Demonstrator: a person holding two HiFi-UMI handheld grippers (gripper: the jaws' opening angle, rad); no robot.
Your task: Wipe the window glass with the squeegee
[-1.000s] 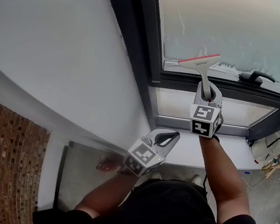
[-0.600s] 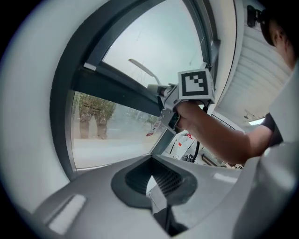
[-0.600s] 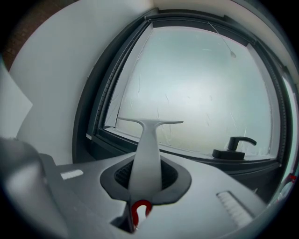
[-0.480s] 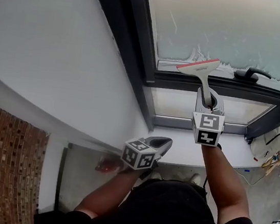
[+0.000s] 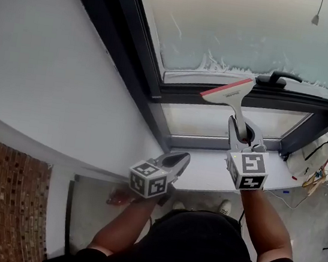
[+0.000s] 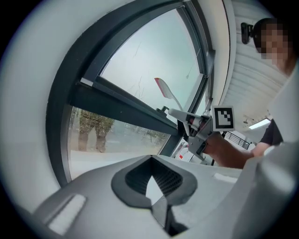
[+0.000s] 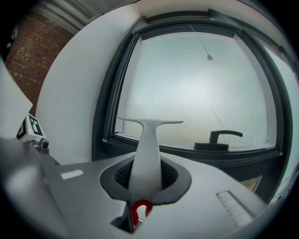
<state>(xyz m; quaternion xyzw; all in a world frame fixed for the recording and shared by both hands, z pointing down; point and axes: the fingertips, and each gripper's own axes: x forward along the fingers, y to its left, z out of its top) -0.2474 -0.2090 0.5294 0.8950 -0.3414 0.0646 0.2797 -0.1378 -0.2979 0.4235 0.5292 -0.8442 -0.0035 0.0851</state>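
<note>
White squeegee (image 5: 233, 102) sits clamped by its handle in the right hand-held gripper (image 5: 241, 130), blade turned toward the bottom edge of the window glass (image 5: 245, 30), seemingly for reach, while the left hand-held gripper (image 5: 183, 156), closed and empty, hangs low, clear of it.

The white window sill (image 5: 206, 173)
Near its right end lay a pale bundle (image 5: 305, 165), with tangled cords (image 5: 319, 182) just beside it (what they belonged to could not be told).
</note>
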